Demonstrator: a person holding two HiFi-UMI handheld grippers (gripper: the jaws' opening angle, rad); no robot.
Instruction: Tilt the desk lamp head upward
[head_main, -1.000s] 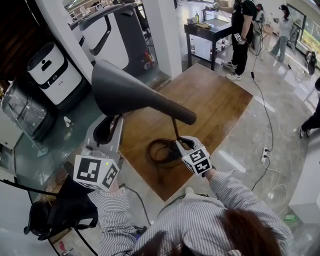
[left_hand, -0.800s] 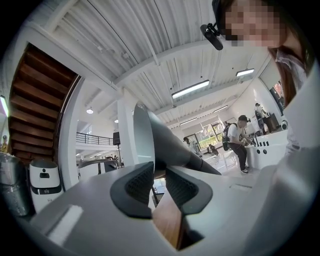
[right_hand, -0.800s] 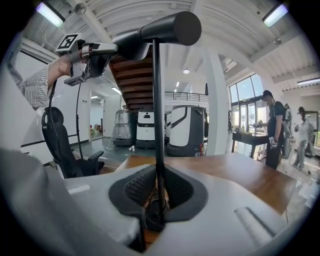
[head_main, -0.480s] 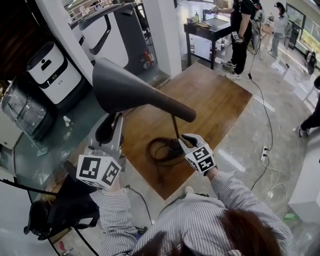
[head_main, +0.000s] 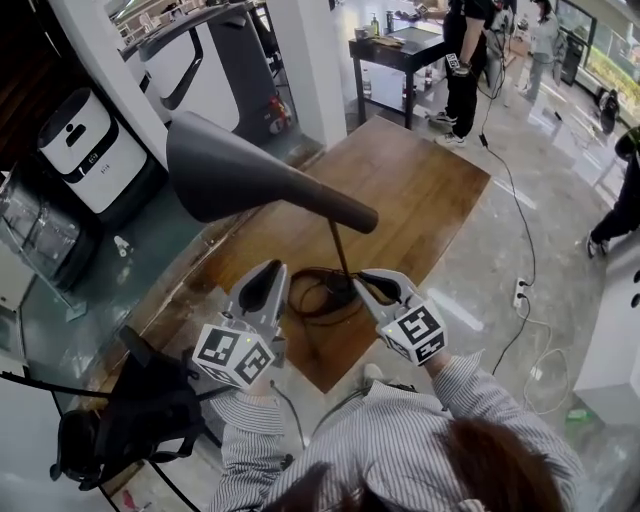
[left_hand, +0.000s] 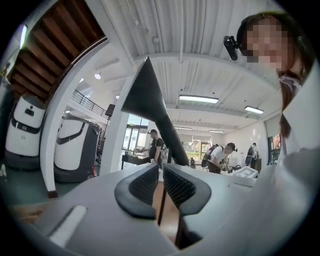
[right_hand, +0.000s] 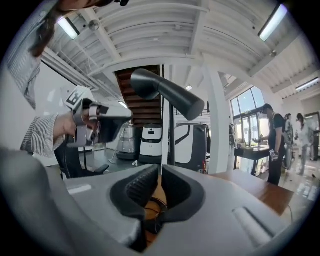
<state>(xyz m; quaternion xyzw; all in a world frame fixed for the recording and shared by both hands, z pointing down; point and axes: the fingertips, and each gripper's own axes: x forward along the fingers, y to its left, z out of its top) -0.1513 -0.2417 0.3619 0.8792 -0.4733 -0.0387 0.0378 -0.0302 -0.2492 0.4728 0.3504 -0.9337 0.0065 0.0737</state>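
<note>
The desk lamp stands on the wooden table (head_main: 425, 190). Its dark grey cone head (head_main: 245, 175) is on a thin stem (head_main: 340, 255), with a coiled black cord (head_main: 310, 292) around its base. My left gripper (head_main: 262, 290) is below the head, left of the base, touching nothing. Its jaws are closing to a narrow gap with nothing between them. In the left gripper view the gripper (left_hand: 161, 169) looks up at the lamp head (left_hand: 147, 97). My right gripper (head_main: 380, 290) sits right of the base, shut and empty. In the right gripper view that gripper (right_hand: 160, 170) faces the lamp head (right_hand: 167, 95).
A black office chair (head_main: 130, 425) stands at my left. White machines (head_main: 85, 150) line the far left wall beside a pillar (head_main: 300, 60). A person stands by a black table (head_main: 395, 50) at the back. A cable (head_main: 520, 290) runs across the shiny floor at right.
My left gripper has come down and rightward from just under the lamp head to beside the base. The right gripper has barely shifted. The lamp head looks unchanged.
</note>
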